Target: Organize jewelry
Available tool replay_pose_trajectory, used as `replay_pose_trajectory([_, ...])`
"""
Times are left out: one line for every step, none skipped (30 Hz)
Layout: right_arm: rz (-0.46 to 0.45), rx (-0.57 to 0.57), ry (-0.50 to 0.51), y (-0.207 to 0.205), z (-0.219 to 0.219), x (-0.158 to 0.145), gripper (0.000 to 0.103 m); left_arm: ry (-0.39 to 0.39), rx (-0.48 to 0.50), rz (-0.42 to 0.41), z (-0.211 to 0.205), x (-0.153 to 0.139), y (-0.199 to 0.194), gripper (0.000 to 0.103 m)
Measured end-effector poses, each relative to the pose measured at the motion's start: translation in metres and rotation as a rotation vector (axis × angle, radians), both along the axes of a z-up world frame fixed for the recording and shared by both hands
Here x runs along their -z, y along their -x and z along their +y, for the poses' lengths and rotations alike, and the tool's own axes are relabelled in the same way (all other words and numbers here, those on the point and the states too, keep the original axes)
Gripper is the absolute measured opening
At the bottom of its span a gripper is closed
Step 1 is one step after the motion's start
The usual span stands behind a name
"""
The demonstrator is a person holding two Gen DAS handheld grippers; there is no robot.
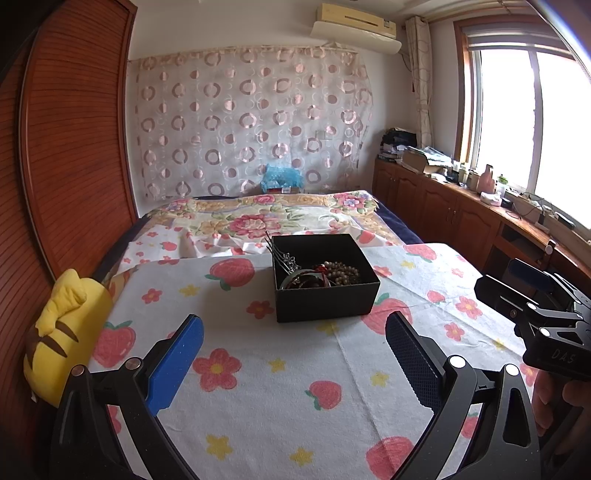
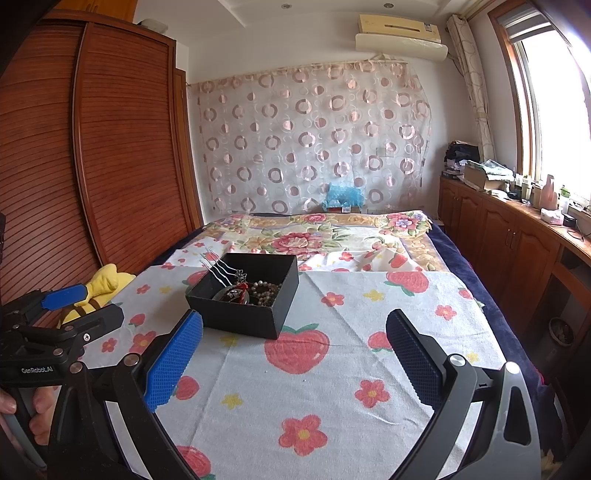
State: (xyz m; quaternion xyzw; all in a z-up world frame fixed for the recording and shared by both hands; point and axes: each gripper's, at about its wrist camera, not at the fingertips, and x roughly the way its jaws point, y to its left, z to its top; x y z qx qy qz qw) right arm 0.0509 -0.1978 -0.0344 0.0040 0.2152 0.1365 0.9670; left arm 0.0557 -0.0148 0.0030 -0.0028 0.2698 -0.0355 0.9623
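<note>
Black cardboard box [image 1: 325,280] holds tangled beads [image 1: 341,272] and hairpins [image 1: 280,254]; both grippers, left gripper [image 1: 294,356] and right gripper [image 2: 294,354], gape empty, so a careless grab may drag several pieces out together.

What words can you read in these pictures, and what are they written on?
"DAS" – on the right gripper, seen from the left wrist.
"GenRobot.AI" – on the left gripper, seen from the right wrist.
The label on the air conditioner is too small to read.
The packages and bottles on the counter are too blurred to read.
The black box shows no writing.
</note>
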Motion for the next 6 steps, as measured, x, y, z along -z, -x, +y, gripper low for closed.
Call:
replay_pose_trajectory([0.000,0.000,0.000,-0.0006,-0.0001,-0.0004,0.100,0.001,0.000,0.001,0.0006,-0.0006,-0.0003,0.095])
replay_pose_trajectory([0.000,0.000,0.000,-0.0007,-0.0002,-0.0004,0.100,0.001,-0.001,0.001,0.0000,-0.0007,-0.0008,0.095])
replay_pose_trajectory([0.000,0.000,0.000,0.0002,-0.0001,-0.0001,0.100,0.000,-0.003,0.002,-0.0004,-0.0006,-0.0012,0.095])
replay_pose_trajectory([0.000,0.000,-0.001,0.0009,0.0000,0.0001,0.100,0.001,-0.003,0.002,0.0007,-0.0009,-0.0002,0.095])
replay_pose_trajectory([0.000,0.000,-0.001,0.0018,0.0001,0.0003,0.100,0.002,-0.002,0.001,0.0003,-0.0017,-0.0001,0.095])
replay_pose_trajectory([0.000,0.000,0.000,0.0003,-0.0001,-0.0002,0.100,0.004,-0.001,-0.001,-0.0001,-0.0027,0.0001,0.095])
